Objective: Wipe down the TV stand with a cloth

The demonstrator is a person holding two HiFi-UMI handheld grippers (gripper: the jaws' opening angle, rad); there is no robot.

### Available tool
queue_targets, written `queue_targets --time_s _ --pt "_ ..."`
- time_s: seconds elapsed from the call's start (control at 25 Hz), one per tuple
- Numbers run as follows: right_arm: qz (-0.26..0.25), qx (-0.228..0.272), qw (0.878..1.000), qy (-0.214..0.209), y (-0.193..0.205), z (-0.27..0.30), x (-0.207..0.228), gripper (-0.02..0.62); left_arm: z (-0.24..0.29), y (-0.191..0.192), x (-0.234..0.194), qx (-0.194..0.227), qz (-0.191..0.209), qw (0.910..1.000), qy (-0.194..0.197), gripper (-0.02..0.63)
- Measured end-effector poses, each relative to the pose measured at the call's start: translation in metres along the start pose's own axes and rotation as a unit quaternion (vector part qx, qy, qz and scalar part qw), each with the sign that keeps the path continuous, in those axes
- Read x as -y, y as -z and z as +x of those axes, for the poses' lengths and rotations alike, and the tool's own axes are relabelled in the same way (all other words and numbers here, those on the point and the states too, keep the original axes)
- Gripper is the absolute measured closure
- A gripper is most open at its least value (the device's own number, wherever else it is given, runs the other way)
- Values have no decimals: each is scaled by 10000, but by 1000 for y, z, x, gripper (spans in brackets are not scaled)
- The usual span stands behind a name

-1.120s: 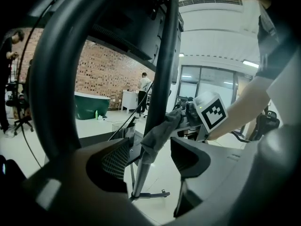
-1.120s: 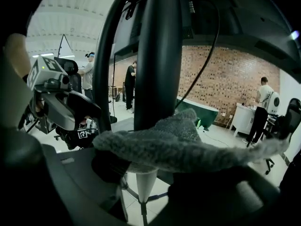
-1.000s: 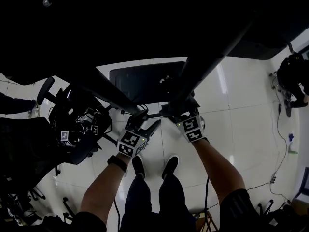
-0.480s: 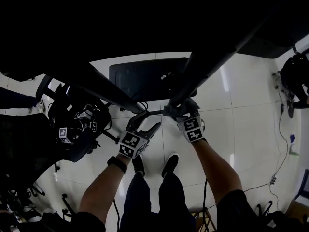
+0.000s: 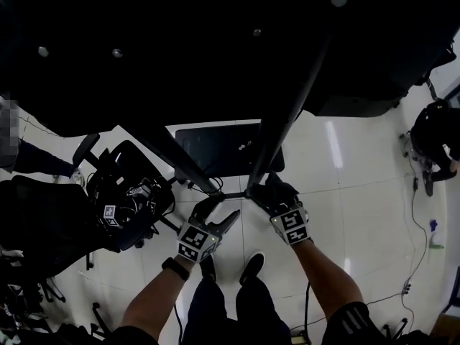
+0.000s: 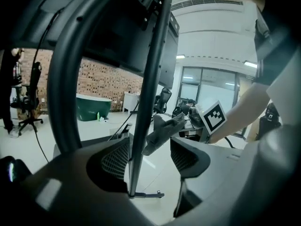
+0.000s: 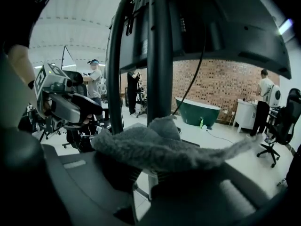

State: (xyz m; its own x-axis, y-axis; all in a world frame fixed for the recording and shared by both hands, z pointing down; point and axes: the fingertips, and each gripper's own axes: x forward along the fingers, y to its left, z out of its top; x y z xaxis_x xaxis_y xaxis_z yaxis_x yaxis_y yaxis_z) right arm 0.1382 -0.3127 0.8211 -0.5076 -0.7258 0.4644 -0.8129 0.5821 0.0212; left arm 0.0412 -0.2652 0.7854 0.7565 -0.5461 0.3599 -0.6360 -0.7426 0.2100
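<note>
The TV stand has two dark poles (image 5: 284, 128) that rise from a black base plate (image 5: 215, 149) on the white floor. My right gripper (image 5: 263, 190) sits against the right pole, its jaws closing tight on a grey fuzzy cloth (image 7: 160, 147), which drapes over the jaws and touches the pole (image 7: 160, 69). My left gripper (image 5: 219, 210) stands open. In the left gripper view a thin pole (image 6: 146, 102) runs between its jaws, close to the left one, and the cloth (image 6: 164, 130) shows beyond it.
A black office chair (image 5: 122, 192) stands at the left, near the left pole. The dark screen fills the top of the head view. A person (image 5: 435, 128) and floor cables are at the far right. A green tub (image 7: 197, 112) stands in the background.
Both grippers have risen along the stand's poles. The head view has tilted up, so the dark screen now fills more of the top.
</note>
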Motion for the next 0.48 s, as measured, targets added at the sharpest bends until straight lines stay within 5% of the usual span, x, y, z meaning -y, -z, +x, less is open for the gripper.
queue_targets --time_s 0.48 --pt "806 1316 9872 -403 -136 -167 -65 565 -118 -113 112 719 402 9966 -8 311"
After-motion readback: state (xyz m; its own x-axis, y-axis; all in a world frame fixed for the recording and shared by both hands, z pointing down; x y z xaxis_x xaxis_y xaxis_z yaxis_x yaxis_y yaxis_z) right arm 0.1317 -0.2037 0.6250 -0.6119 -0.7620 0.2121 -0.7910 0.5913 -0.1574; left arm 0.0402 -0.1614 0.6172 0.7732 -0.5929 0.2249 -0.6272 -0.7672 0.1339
